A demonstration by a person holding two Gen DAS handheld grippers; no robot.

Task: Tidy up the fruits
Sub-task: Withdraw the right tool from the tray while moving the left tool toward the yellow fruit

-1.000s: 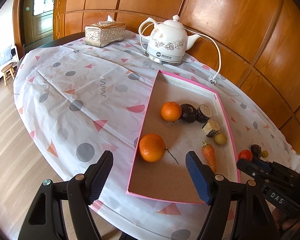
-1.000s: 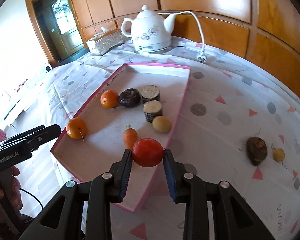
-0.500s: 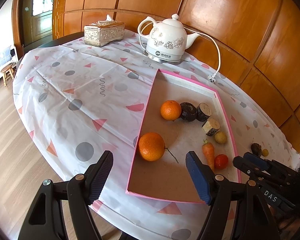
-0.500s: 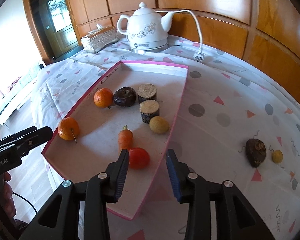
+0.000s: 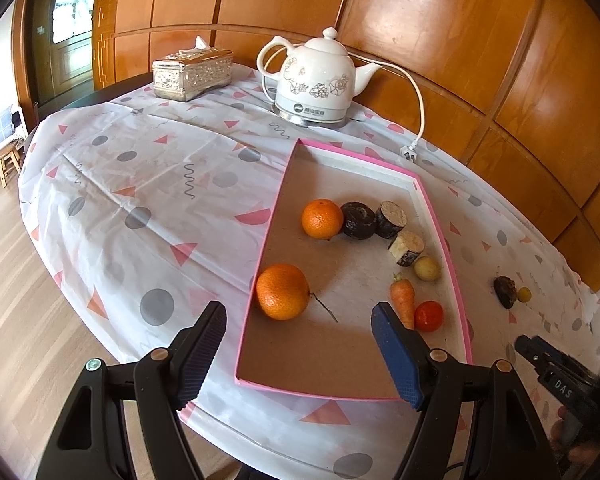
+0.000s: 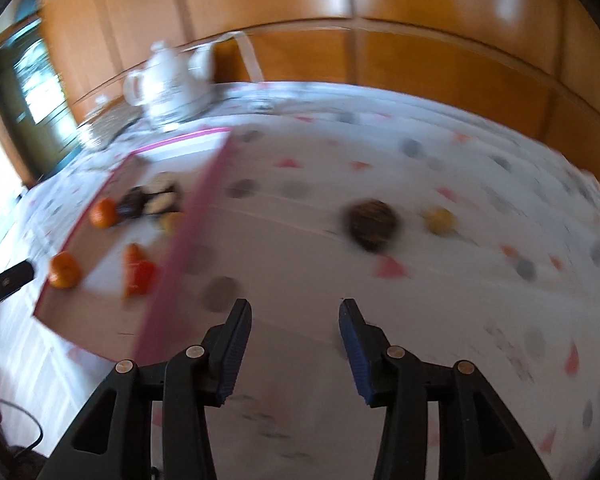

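The red tomato [image 5: 429,315] sits in the pink-rimmed tray [image 5: 446,240] beside the carrot [image 5: 403,300]; the right gripper [image 6: 295,322], jaws just widening and empty, hangs over the tablecloth [image 6: 308,264], and the left gripper [image 5: 300,334] gapes empty

A home dining room: wood-panelled walls [image 5: 440,40], clothed table [image 5: 140,200], porcelain kettle [image 5: 316,80], tissue box [image 5: 192,74].

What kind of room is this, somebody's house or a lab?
Most likely a home dining room: a table under a patterned tablecloth, a white electric kettle and an ornate tissue box at its far edge, with wood-panelled walls behind.
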